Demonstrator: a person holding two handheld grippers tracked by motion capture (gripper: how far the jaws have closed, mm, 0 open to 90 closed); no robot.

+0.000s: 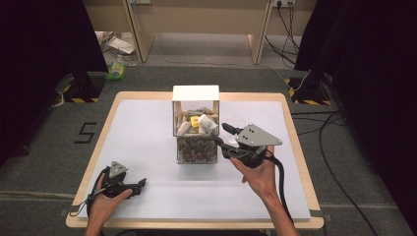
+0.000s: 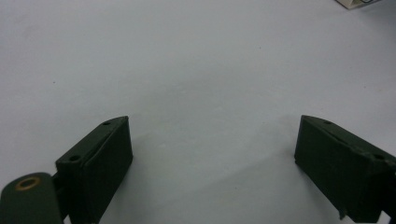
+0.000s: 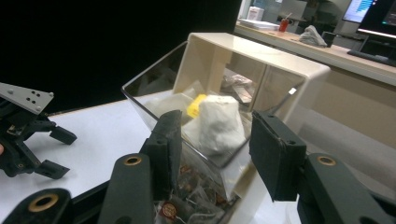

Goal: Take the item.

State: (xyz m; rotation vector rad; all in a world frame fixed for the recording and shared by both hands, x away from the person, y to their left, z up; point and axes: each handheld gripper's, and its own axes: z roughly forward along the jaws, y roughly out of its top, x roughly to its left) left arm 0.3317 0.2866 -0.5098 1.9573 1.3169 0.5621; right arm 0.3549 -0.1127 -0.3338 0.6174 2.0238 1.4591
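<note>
While the right claw (image 3: pixel 212 149) hovers half-spread and empty over the white sachet (image 3: pixel 219 123) in the clear dispenser's (image 1: pixel 195 125) upper bin mid-table, its jaws may catch the rim and tip it; the left claw (image 2: pixel 212 161) rests wide apart

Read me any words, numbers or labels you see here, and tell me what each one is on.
"5": black mark on the grey floor, left of the table.
Round printed marks on the packets in the lower bin: too blurred to read.
Monitor in the background: too small to read.
</note>
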